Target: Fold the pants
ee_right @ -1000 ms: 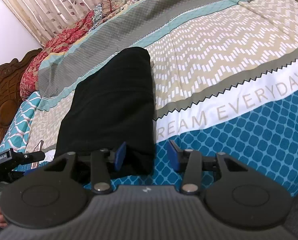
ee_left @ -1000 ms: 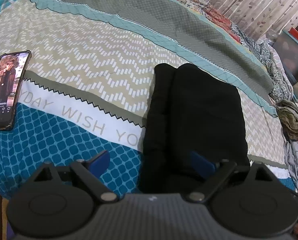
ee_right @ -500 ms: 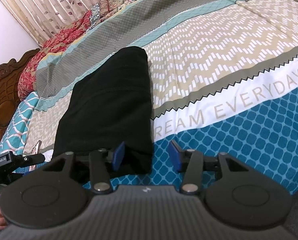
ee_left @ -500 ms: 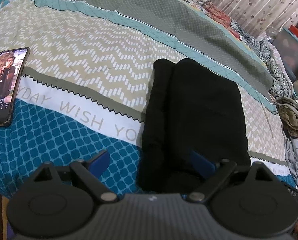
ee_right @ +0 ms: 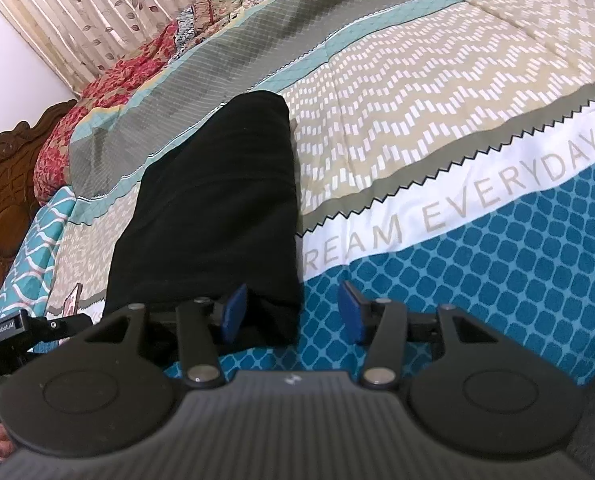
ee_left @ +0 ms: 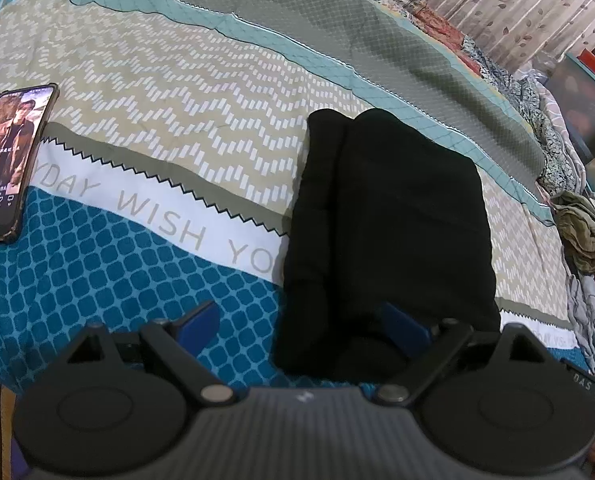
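Left wrist view: pants (ee_left: 393, 216) are seen already folded into a long narrow black bundle on the bed (ee_left: 177, 92), near edge between the spread fingers of the left tool (ee_left: 303, 322), nothing clamped. Right tool (ee_right: 291, 316) is likewise held apart at the bundle's near right corner (phone (ee_left: 11, 160) well off to the side). One crosswise fold is judged left, grips not yet taken.

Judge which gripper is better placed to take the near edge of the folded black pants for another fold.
Roughly even. Both are open and straddle a near corner: the left gripper the pants' left corner, the right gripper their right one. Probably a two-handed lift.
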Available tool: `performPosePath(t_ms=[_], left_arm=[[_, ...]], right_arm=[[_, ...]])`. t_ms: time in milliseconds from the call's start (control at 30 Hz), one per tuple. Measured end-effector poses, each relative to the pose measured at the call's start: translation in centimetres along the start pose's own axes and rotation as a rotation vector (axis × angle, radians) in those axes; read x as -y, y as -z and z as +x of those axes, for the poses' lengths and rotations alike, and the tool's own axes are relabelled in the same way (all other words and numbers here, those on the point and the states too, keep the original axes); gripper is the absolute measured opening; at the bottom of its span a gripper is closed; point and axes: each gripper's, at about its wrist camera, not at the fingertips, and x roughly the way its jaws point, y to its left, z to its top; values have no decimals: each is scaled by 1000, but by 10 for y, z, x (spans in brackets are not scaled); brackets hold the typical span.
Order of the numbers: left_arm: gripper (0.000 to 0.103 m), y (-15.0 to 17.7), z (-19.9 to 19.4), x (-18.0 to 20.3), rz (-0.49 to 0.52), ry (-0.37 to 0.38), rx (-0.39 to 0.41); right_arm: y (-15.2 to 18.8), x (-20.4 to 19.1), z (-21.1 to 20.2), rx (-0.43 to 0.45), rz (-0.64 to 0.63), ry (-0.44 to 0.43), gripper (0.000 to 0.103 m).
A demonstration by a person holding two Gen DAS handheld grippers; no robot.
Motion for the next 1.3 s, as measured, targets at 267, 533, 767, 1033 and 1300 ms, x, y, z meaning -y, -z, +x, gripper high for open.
performPosePath(t_ms=[267,533,767,1033,1300], left_arm=[[92,1,1,0,-1,3,-7],[92,2,2,-1,-5,6,-11],[92,3,2,0,-3,6,-12],[92,3,1,1,-4,10,-10],[99,-12,-9,-4,-23,33,26]], right_arm=[[1,0,0,-1,4,2,54],[1,0,1,-2,7,3,54],[1,0,1,-2,9,3,54],[2,1,1,-4,19,2,54],[-2,0,-1,5,14,-2,54]])
